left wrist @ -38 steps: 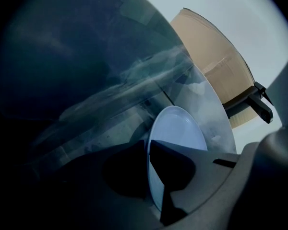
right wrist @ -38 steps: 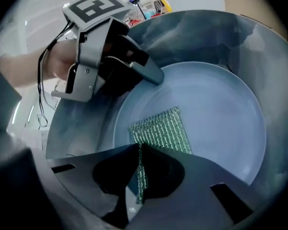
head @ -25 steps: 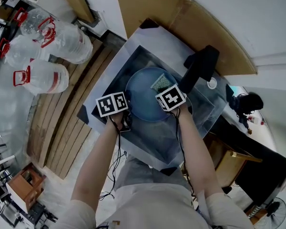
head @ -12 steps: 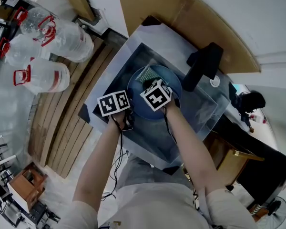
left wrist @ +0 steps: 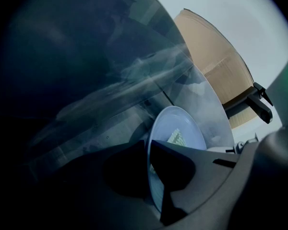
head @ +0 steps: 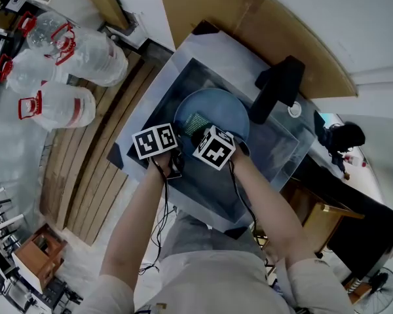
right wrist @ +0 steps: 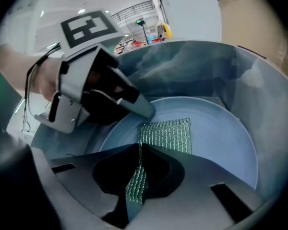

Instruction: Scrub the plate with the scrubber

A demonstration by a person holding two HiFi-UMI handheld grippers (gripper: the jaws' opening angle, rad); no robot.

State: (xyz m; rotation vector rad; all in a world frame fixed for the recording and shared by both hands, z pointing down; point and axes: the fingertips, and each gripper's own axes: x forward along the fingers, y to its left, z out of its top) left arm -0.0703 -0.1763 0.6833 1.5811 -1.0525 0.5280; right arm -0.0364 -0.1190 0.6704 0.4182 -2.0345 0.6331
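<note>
Two grips matter here: left claw pinching the plate rim, right claw pinching the scrubber on the plate, best pressed flat.

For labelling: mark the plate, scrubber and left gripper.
plate (right wrist: 221, 143): right gripper view, bare inner surface.
scrubber (right wrist: 165, 135): right gripper view, mesh middle.
left gripper (left wrist: 149, 146): left gripper view, between fingertips.

Overhead, near end of scrubber and near rim of plate hidden beneath right tool and left tool.
</note>
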